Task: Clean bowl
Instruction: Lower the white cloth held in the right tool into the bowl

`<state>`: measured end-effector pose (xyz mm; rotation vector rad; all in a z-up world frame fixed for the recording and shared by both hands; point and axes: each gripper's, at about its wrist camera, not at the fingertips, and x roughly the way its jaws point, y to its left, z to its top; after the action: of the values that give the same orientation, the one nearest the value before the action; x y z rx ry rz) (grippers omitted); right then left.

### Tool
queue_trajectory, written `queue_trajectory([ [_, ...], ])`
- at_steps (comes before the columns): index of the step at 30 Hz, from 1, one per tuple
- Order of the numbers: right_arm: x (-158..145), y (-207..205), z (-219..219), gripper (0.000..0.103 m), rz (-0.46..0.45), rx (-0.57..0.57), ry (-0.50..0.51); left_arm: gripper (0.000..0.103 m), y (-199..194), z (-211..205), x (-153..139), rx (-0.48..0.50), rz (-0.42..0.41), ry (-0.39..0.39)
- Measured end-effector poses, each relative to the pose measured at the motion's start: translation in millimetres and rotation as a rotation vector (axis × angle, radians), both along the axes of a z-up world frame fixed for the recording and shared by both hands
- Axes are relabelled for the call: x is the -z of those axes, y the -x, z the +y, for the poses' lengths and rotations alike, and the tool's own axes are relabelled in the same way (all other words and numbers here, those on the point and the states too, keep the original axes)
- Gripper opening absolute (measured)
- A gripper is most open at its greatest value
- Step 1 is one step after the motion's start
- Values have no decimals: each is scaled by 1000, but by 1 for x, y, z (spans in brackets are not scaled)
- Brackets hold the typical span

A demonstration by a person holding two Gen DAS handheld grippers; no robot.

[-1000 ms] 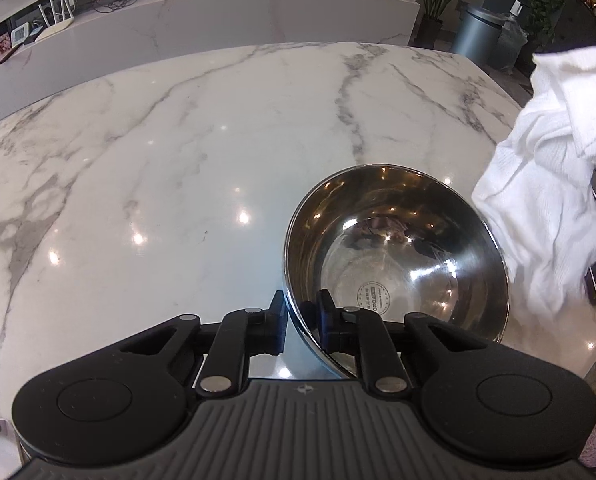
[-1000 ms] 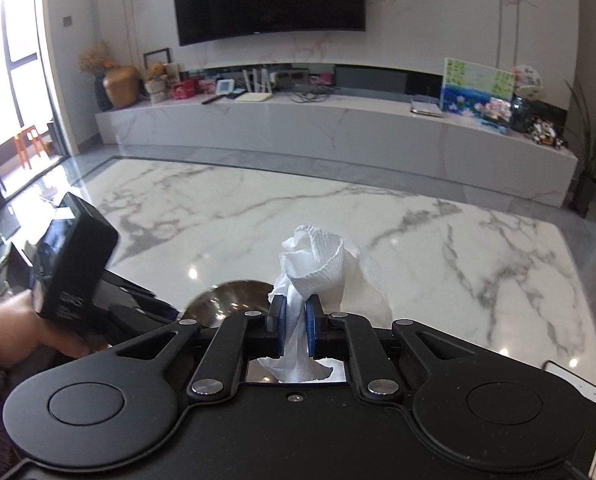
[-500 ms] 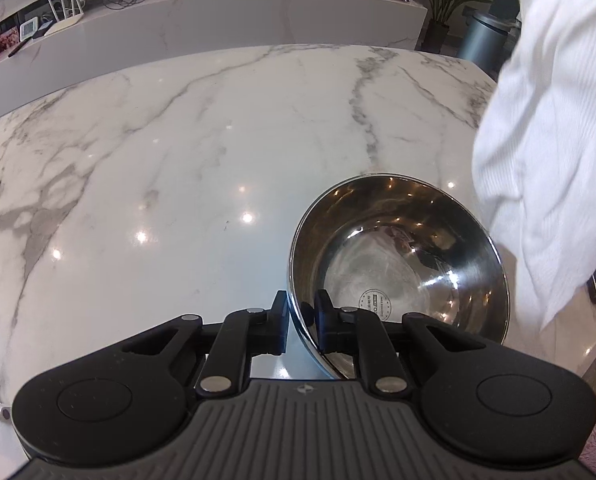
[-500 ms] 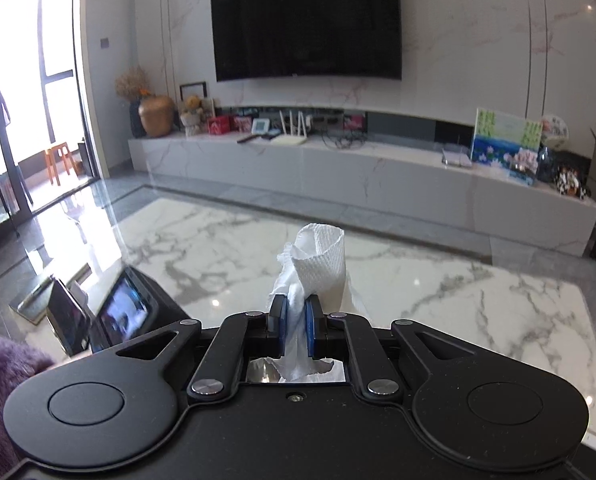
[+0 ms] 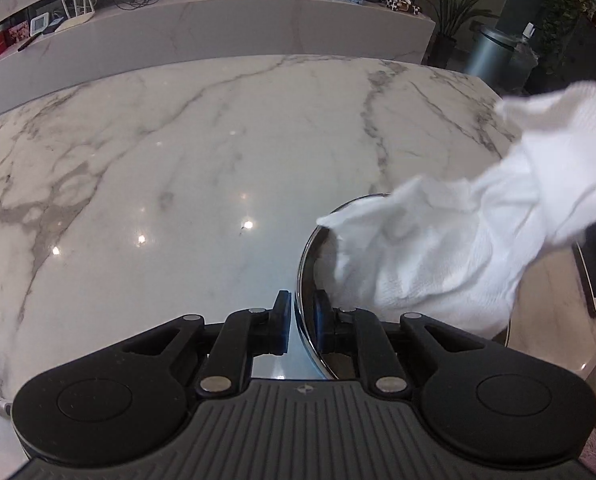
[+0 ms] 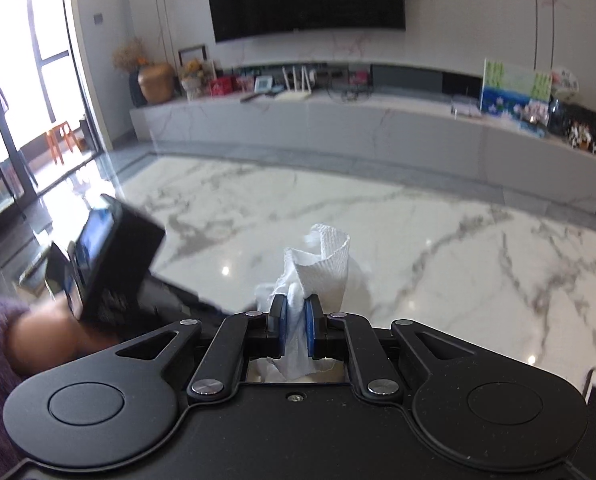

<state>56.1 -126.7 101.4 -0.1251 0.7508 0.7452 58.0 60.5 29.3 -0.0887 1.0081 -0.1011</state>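
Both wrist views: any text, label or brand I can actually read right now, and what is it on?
Nothing legible.
Left gripper body: pale marking on its dark side, too blurred to read.
Bowl: the white cloth covers its inside; no label shows.
Red boxes on the far counter: print too small to read.

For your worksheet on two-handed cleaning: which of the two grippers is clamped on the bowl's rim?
The left gripper: its pads pinch the steel bowl at the near rim. The right gripper is shut on the white paper towel instead.
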Motion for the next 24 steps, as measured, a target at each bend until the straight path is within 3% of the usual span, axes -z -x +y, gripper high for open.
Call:
queue_trajectory([
  [7, 35, -10, 9, 9, 91, -71, 2, 8, -2, -3, 0, -3, 2, -15],
  [10, 46, -15, 12, 15, 109, -88, -1, 8, -2, -2, 1, -2, 5, -12],
  [15, 54, -16, 1, 44, 123, -121, -53, 12, -3, 1, 4, -8, 25, 7],
  [24, 46, -18, -37, 44, 112, -72, -126, 17, -4, 4, 14, -26, 79, 80],
])
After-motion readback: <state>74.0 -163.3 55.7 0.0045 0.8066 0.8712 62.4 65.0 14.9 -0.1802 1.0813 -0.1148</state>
